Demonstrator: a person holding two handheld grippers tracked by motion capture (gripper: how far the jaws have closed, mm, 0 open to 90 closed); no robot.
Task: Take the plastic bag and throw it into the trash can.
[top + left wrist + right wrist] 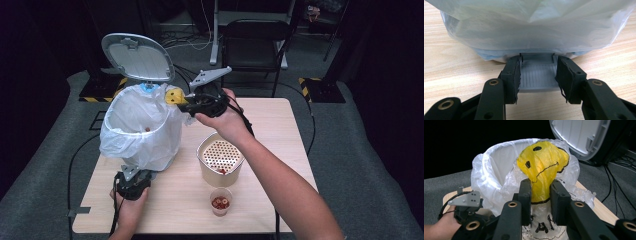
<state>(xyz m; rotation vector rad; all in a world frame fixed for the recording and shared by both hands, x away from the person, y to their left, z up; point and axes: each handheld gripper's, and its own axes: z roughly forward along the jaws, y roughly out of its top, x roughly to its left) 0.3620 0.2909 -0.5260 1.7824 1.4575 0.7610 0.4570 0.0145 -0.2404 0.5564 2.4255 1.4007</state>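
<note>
R gripper (187, 102) is clamped on a crumpled yellow bag (543, 173), jaws pinching its neck. The bag's long axis runs on from the jaws, puffed smiley end leading, clear printed tail hanging back below the jaws. In the high view the bag (173, 96) sits at the bin's (142, 125) far-right rim, lid (137, 56) tipped up behind, so the mouth is open.

Key relation: the opening lies ahead and a bit to the left of the R gripper as the high view shows it, bag tip already about over the liner's (489, 165) edge but not yet inside, I'd say. R hand is the one at the mouth. Next move prob. needs a short push in over the rim, then let go with the bag's bulk past the liner lip, else it could catch on the loose plastic and slide out onto the table (280, 130).

L gripper (133, 183) is down at the bin's near base, jaws closed on the grey pedal (537, 77) w/ pads on both its sides. That looks like what keeps the lid up.

Off to the side: strainer cup (220, 159) and small cup (220, 201), well apart from the bag.
</note>
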